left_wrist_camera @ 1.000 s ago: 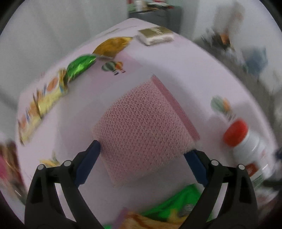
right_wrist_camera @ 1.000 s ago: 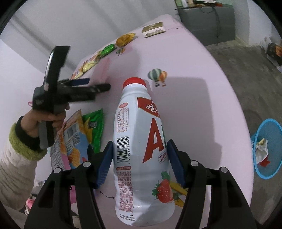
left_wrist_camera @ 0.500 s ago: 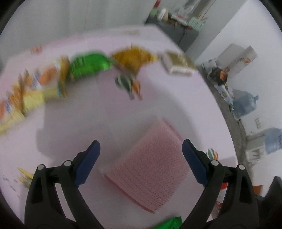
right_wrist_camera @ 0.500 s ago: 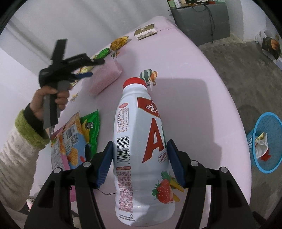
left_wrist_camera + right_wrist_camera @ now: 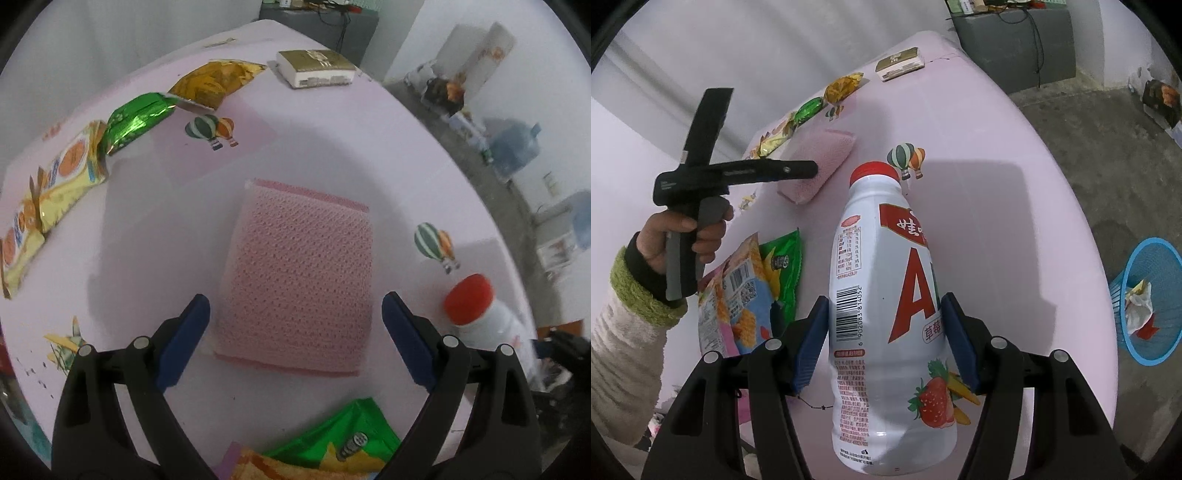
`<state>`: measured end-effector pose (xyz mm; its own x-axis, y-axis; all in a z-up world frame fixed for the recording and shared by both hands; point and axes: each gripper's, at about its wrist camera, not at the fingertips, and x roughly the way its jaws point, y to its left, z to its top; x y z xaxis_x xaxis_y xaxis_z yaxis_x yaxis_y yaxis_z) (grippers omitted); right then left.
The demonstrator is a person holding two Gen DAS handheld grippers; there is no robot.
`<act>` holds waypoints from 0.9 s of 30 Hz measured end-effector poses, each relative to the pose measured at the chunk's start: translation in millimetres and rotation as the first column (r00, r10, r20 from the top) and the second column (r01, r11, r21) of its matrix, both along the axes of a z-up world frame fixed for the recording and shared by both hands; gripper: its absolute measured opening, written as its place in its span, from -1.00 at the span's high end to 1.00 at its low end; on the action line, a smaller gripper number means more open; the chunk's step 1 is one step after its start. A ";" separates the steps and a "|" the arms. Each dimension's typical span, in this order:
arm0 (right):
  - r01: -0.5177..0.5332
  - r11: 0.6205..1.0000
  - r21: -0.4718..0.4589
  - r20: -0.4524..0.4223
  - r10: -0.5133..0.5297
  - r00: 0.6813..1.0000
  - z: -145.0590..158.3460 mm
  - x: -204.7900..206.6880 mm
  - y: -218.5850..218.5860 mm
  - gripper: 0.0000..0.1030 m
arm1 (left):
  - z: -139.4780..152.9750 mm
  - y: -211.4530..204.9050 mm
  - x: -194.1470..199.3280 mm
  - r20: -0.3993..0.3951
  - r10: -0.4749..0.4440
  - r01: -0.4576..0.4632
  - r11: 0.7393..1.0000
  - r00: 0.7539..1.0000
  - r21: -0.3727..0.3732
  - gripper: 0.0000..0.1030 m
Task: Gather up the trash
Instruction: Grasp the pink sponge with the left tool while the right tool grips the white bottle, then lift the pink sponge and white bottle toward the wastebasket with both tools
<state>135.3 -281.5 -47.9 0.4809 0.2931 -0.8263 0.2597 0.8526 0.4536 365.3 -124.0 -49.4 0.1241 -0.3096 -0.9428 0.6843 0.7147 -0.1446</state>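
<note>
Here, the right gripper [image 5: 884,343] is clamped on a white bottle [image 5: 886,317] with a red cap, both blue pads pressed to its sides, bottle upright with its long axis running up and away from the hand, held clear above the pink table [image 5: 997,229]. The left gripper [image 5: 295,332] has its jaws spread wide and holds nothing; it points steeply down over a pink mesh sponge [image 5: 299,277] lying flat on the table. The sponge sits just ahead of and between the open pads, not touched by either, its longer side running away from the gripper. So the left hand [image 5: 687,236] is the nearer one to the sponge; the right is busy. The blue bin [image 5: 1148,299] stands on the floor off the table's right side, well apart from the bottle, with some scrap already in it. My read: the bottle's route to the bin is rightward and down. Count on the table: one sponge, one bottle, one gold-topped box [image 5: 316,68] at the far edge, one gold wrapper [image 5: 214,83], one green foil wrapper [image 5: 138,118], one long yellow snack pack [image 5: 51,206], and near the hands two overlapping snack bags, green [image 5: 783,273] and orange-pink [image 5: 735,299]. One bin.
</note>
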 end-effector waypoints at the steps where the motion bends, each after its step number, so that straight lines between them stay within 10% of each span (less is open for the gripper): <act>1: -0.002 1.000 -0.004 -0.004 0.002 1.000 0.4 1.1 0.7 -0.18 | -1.5 -4.1 -1.6 0.023 -0.010 0.009 1.000 1.000 0.022 -0.74; 7: -0.031 0.999 -0.032 0.000 0.031 1.000 5.7 12.5 4.6 -0.32 | -12.1 -32.1 -13.5 0.135 -0.104 0.082 0.984 0.985 0.160 -0.74; 27: -0.042 0.999 0.004 -0.038 0.042 0.998 -13.3 29.5 8.1 -0.23 | -5.5 -46.6 -27.7 0.226 -0.135 0.098 0.981 0.965 0.166 -0.47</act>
<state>164.8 -273.5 -61.2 0.4363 0.3148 -0.8429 0.2411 0.8617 0.4466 337.6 -170.5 -54.9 0.3197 -0.1902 -0.9282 0.7655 0.6292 0.1347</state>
